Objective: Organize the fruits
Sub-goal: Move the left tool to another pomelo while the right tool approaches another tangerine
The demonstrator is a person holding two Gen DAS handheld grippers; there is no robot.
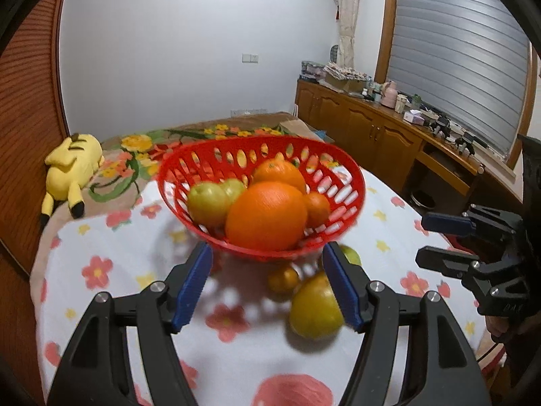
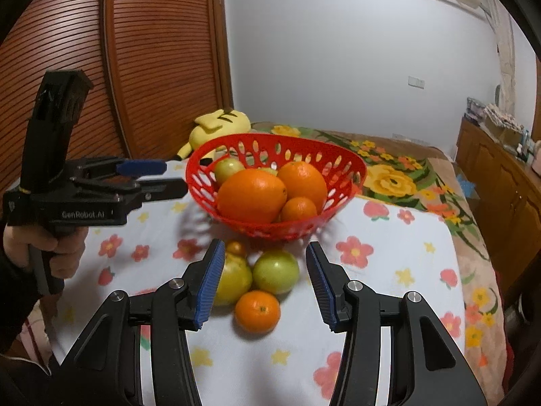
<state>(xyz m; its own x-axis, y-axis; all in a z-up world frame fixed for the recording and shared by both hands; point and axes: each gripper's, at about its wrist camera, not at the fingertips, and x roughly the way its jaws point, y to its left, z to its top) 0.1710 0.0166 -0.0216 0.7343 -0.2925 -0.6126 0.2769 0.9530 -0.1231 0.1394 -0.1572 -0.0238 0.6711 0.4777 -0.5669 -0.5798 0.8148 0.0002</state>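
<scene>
Both hand-held grippers, left (image 1: 267,284) and right (image 2: 265,284), gape empty before the red basket (image 2: 236,142) (apparently tilted, blurred).

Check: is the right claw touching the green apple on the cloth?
Apart. The right wrist view shows the right claw open, with cloth between its fingers and the green apple.

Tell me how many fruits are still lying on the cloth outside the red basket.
4, in a cluster before the red basket: a small dark orange nearest it, a yellow-green fruit, a green fruit beside it, and a mandarin closest to the right gripper. More may be hidden.
</scene>
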